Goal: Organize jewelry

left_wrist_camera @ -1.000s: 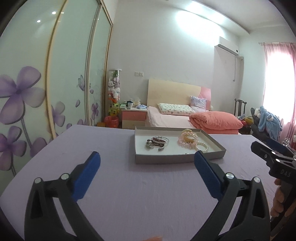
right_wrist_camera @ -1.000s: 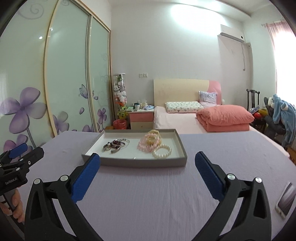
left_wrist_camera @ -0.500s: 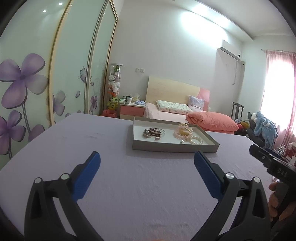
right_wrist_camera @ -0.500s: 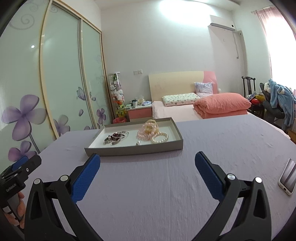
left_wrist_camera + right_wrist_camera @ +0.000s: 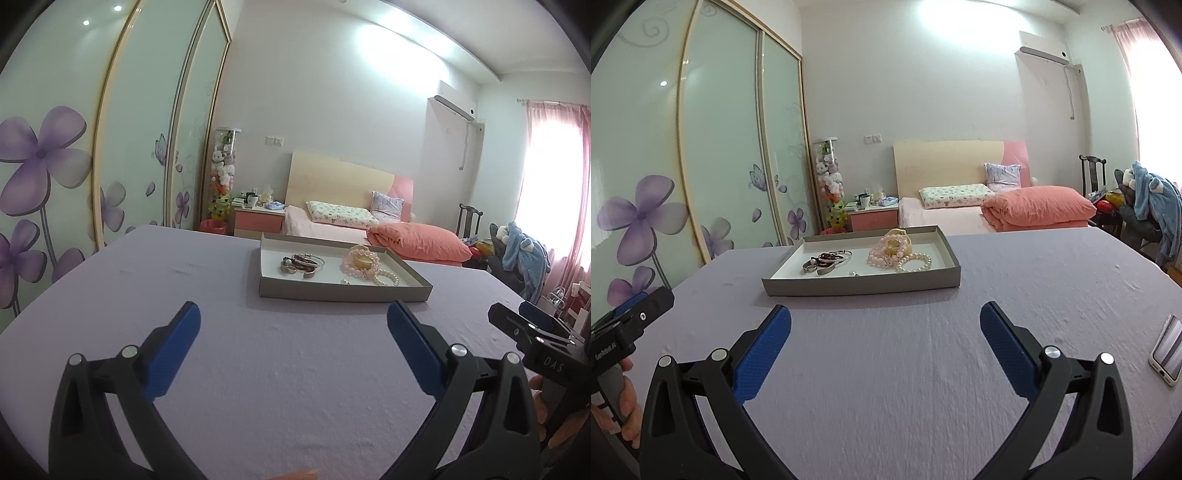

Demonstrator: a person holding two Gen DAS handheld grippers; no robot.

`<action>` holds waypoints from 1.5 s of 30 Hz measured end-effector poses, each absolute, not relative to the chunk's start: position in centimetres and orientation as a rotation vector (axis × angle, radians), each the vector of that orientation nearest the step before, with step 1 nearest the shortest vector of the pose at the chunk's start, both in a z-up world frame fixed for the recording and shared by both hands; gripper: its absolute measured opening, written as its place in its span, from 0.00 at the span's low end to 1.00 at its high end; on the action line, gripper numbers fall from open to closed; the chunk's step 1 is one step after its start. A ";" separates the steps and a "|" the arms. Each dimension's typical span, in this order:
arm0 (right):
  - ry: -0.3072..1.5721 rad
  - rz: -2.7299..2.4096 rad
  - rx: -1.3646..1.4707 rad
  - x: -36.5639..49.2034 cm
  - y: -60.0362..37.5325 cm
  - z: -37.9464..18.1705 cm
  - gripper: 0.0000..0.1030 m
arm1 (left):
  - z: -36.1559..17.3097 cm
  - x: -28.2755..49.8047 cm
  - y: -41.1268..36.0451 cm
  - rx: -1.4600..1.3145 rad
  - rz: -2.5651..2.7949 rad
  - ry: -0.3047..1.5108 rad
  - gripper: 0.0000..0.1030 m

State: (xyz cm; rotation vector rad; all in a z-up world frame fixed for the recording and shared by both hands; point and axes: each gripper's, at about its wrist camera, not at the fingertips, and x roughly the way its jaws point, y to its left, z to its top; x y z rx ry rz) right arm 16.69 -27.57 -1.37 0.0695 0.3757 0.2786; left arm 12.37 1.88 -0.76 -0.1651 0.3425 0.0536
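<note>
Both hand-held grippers short of tray point(image 5: 343, 291)

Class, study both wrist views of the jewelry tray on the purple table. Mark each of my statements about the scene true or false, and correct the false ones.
1. The left gripper is shut on a bracelet. False: it is open and holds nothing.
2. The white pearl bracelet lies inside the tray. True.
3. The right gripper is open. True.
4. The phone lies in the tray. False: it lies on the purple table, far to the tray's right.
5. The pink bead bracelets lie outside the tray. False: they are in it, beside the pearls.
</note>
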 end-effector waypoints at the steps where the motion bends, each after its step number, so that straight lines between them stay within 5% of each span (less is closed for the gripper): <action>1: 0.374 0.280 0.068 16.6 -27.5 -1.3 0.98 | -0.8 12.3 1.8 -0.164 0.051 0.342 0.96; 45: 0.370 0.293 0.080 16.6 -27.4 -0.9 0.98 | -0.7 12.2 1.0 -0.159 0.035 0.352 0.96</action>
